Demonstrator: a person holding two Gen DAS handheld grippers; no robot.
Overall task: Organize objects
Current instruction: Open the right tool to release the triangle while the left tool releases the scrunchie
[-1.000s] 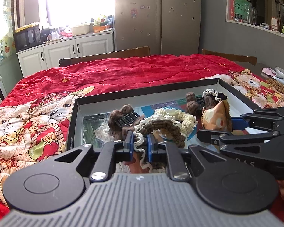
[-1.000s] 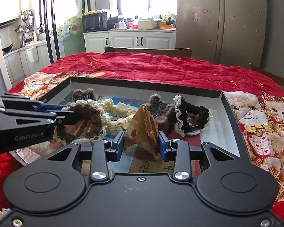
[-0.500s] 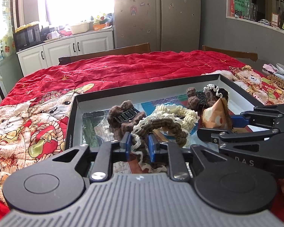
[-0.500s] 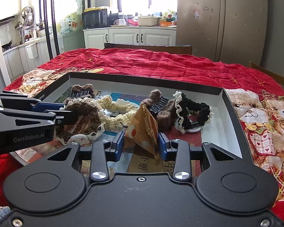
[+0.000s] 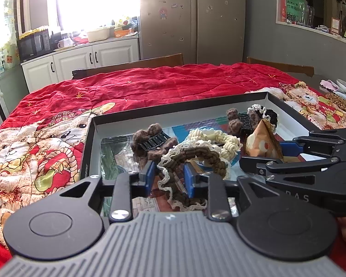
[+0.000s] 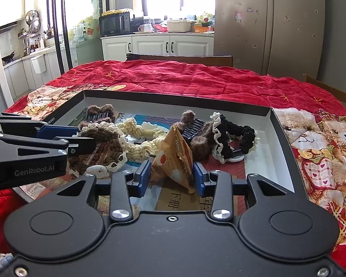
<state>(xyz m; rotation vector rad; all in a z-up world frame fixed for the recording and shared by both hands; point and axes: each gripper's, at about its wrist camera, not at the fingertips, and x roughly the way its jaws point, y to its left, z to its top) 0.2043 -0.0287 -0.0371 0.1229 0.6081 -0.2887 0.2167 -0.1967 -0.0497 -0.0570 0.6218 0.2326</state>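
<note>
The left gripper is sitting at the near edge of the box, and its jaws have just been opening. The brown hair tie with a cream lace edge is lying between the blue pads, but the pads are not pressing on it. It is looping away from the gripper toward the middle of the box, with one end draping down at the near edge. It looks soft and floppy.

To the right, the right gripper is squeezing an orange snack packet shaped like a pointy triangle, standing upright near the same edge. I think the left gripper is letting the hair tie go.
</note>
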